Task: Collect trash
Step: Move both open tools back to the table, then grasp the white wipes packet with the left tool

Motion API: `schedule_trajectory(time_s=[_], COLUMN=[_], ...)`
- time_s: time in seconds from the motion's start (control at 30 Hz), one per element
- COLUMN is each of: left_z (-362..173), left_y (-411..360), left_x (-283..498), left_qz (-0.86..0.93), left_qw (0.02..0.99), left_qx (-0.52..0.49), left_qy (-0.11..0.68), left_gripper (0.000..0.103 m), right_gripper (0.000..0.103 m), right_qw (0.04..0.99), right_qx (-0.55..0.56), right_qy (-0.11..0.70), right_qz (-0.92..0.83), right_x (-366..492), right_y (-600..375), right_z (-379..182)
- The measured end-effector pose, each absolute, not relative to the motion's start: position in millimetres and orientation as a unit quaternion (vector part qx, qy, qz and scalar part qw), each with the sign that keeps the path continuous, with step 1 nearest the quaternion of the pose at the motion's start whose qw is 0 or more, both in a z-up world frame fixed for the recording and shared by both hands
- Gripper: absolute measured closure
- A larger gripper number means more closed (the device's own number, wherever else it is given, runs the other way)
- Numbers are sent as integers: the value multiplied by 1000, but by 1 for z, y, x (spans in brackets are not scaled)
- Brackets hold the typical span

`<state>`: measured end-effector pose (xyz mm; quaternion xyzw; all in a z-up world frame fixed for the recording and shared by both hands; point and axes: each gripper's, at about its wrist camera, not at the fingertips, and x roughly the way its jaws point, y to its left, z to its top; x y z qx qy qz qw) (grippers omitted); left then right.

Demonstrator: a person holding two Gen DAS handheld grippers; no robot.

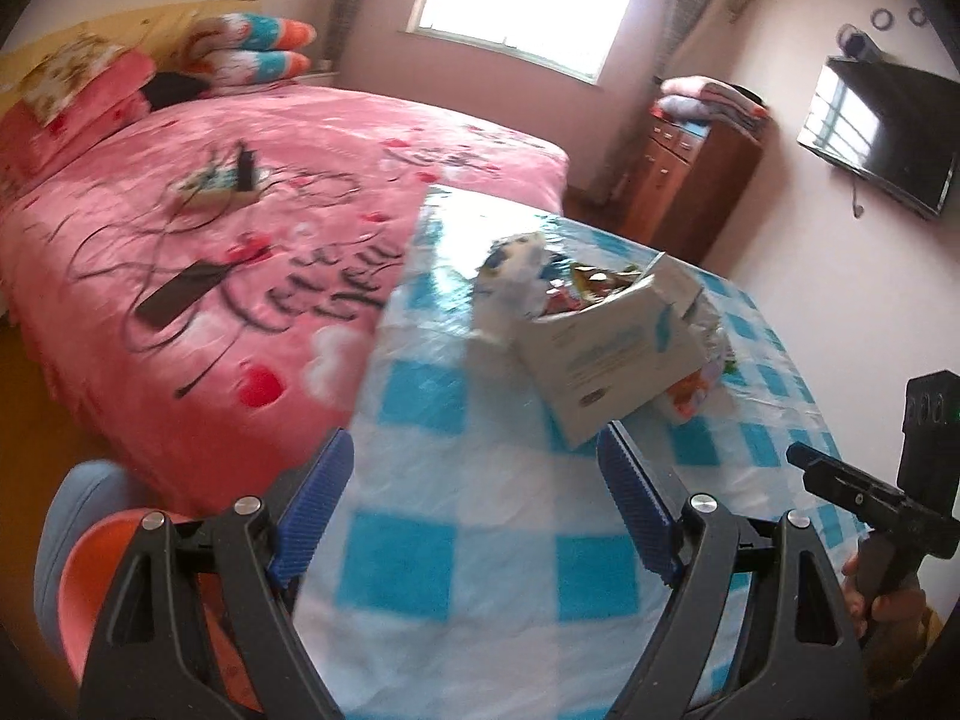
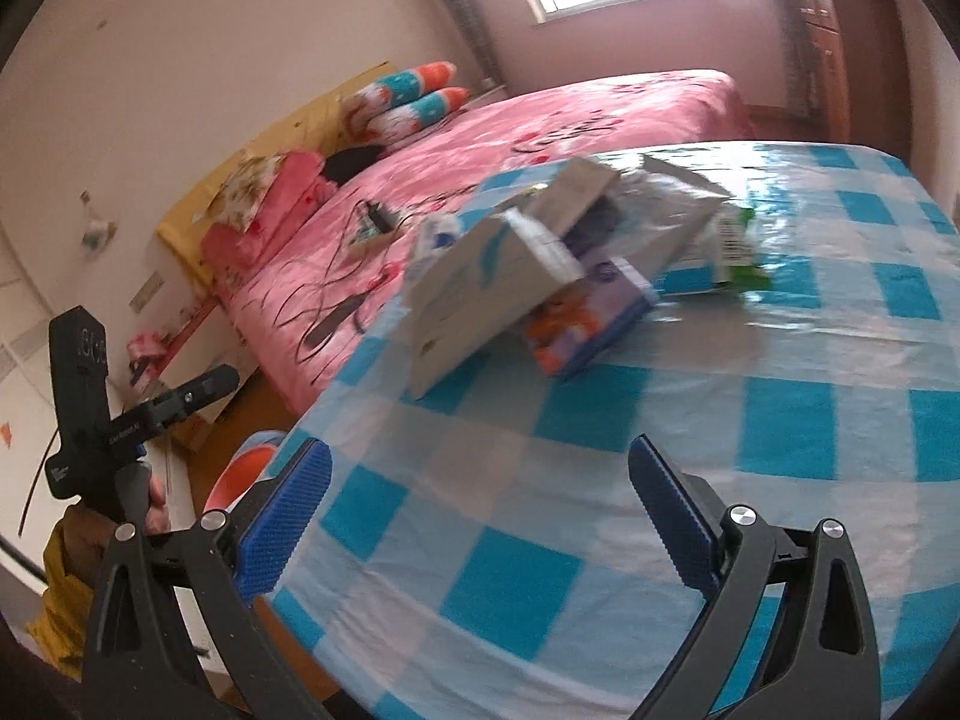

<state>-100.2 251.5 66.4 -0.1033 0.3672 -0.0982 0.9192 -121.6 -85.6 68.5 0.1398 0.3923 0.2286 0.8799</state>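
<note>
A pile of trash lies on a table with a blue-and-white checked cloth (image 1: 480,468). An open white cardboard box (image 1: 612,354) holds wrappers, with a crumpled white-and-blue bag (image 1: 510,282) beside it. In the right wrist view the white box (image 2: 480,294) leans on a purple-and-orange packet (image 2: 594,312), with a green-and-white wrapper (image 2: 738,246) behind. My left gripper (image 1: 474,510) is open and empty, short of the box. My right gripper (image 2: 480,516) is open and empty over the cloth, also short of the pile. Each gripper shows at the edge of the other's view.
A bed with a pink cover (image 1: 210,228) stands left of the table, with cables, a charger and a dark remote on it. An orange bin (image 1: 102,570) sits on the floor by the table's left edge. A wooden cabinet (image 1: 690,180) and a wall TV (image 1: 882,132) are behind.
</note>
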Motion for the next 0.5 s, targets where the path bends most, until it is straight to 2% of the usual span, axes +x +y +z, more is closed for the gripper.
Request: schedule_trajectory(time_s=[0.5], left_z=[53], left_y=[199], left_x=[33], left_qz=[-167], left_qw=[902], left_qx=[-100], left_qy=[384], left_gripper=[19], right_gripper=[5], right_qw=[882], right_qx=[193], right_qy=[385], right_qz=[191], right_x=[-116], right_y=[-149], right_z=[60])
